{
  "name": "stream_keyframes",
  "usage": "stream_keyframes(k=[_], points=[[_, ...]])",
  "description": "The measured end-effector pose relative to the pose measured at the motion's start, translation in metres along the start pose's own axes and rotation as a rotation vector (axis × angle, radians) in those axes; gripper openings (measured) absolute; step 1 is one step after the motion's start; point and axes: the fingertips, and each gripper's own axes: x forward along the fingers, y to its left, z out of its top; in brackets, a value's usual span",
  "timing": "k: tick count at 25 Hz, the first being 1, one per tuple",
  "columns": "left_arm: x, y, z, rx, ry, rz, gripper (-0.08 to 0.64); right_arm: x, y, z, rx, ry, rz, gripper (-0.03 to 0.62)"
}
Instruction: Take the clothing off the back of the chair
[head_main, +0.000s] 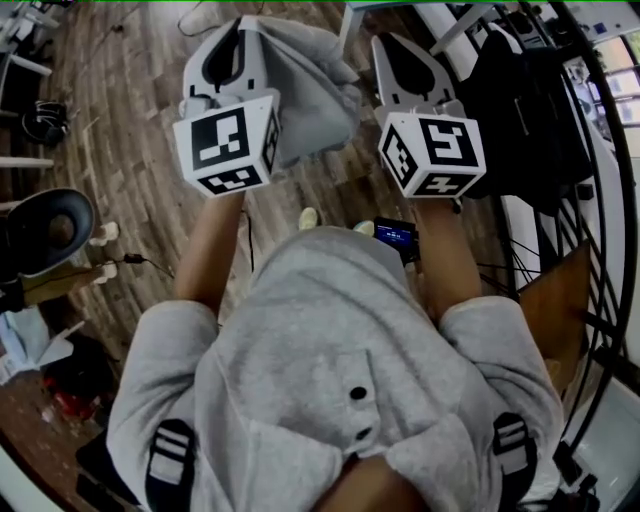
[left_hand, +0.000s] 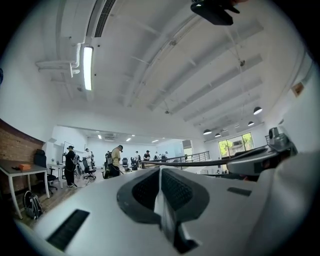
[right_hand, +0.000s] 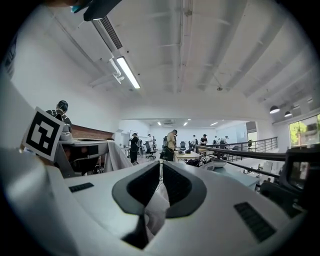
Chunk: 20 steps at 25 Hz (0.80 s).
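A pale grey garment (head_main: 315, 85) hangs bunched in front of me, between the two grippers and above the wooden floor. In the head view my left gripper (head_main: 238, 30) is half wrapped in it. A thin fold of cloth (left_hand: 161, 207) runs between the closed jaws of that left gripper (left_hand: 160, 172). My right gripper (head_main: 392, 45) is just right of the bundle. In its own view this right gripper (right_hand: 161, 167) is closed on a crumpled piece of the cloth (right_hand: 156, 210). Both point level and away from me. A dark chair-like shape (head_main: 525, 95) stands at the right.
A black round seat (head_main: 50, 230) and cables lie at the left on the wooden floor (head_main: 130, 120). A white desk leg (head_main: 345, 30) stands at the top, and a black railing (head_main: 600, 200) curves down the right. Far off, people (right_hand: 171, 142) stand among desks.
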Motion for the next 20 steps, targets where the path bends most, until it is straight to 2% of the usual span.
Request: stream_keyframes(k=[7, 20], points=[[-0.014, -0.007, -0.005, -0.01, 0.003, -0.051, 0.012, -0.004, 0.017, -0.007, -0.001, 0.013, -0.022, 0.034], [-0.026, 0.005, -0.017, -0.021, 0.015, -0.07, 0.012, -0.011, 0.032, -0.019, 0.006, 0.031, -0.058, 0.034]])
